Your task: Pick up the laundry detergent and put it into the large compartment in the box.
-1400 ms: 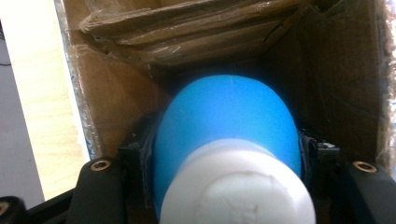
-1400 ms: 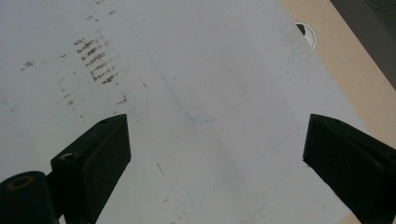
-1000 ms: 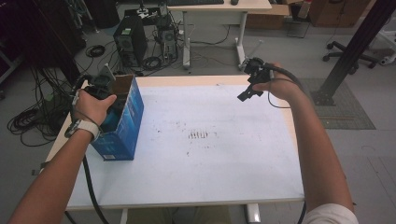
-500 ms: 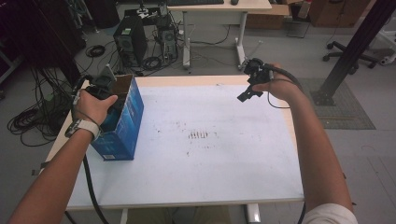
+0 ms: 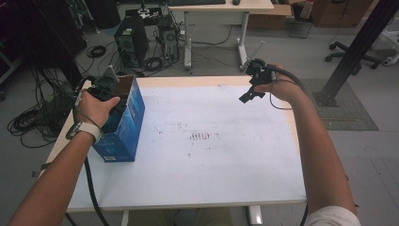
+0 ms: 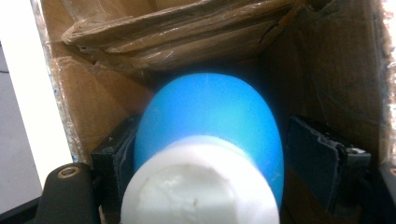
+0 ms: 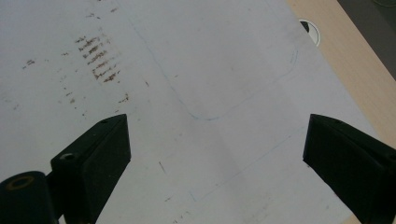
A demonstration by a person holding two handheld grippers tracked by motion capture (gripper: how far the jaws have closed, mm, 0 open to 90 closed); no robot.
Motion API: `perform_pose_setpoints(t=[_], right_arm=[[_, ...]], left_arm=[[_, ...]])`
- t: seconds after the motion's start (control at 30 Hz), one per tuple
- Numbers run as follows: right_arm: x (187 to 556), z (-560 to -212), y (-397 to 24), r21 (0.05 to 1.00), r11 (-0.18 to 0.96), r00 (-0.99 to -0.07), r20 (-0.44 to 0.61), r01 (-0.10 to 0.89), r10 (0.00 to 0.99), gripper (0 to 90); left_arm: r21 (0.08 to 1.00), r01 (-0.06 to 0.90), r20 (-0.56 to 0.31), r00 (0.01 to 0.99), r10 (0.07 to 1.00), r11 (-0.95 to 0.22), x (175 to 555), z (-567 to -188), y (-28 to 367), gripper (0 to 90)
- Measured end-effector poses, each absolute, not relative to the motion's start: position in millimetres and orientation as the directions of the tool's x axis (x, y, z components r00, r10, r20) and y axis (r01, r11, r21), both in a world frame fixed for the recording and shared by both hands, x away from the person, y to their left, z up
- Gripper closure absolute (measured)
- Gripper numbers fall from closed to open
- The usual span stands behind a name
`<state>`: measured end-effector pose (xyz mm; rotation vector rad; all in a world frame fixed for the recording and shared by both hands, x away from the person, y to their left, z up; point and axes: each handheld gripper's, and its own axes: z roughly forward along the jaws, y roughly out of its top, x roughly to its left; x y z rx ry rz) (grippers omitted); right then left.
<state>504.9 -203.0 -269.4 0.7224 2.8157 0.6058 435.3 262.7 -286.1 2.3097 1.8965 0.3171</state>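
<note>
A blue bottle (image 6: 211, 116) with a white cap (image 6: 201, 186) sits inside the blue cardboard box (image 5: 126, 123) at the table's left edge. My left gripper (image 6: 212, 140) reaches down into that box with the bottle between its jaws. The jaws have just been opening, and the right pad (image 6: 317, 149) stands clear of the bottle. In the high view the hand covers the left gripper (image 5: 107, 89) at the box's open top. My right gripper (image 5: 248, 94) hovers over the far right of the table, open (image 7: 215, 140), with nothing between its fingers.
The white table top (image 5: 211, 169) carries brown smudges (image 5: 201, 136) near its middle and faint pen lines. A cable hole (image 7: 309, 29) lies in the wooden edge strip. Inside the box, brown cardboard flaps (image 6: 177, 28) stand behind the bottle. Computers and cables crowd the floor beyond.
</note>
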Motion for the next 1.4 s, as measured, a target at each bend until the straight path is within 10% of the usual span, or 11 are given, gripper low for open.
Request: perform_pose_setpoints(t=[1.4], right_arm=[[499, -265, -204, 0.44, 0.798, -0.871, -0.067, 0.412, 0.487, 7.7]], left_arm=[[0.263, 0.935, 0.12, 0.214, 0.969, -0.239, 426, -269, 259, 18.9]])
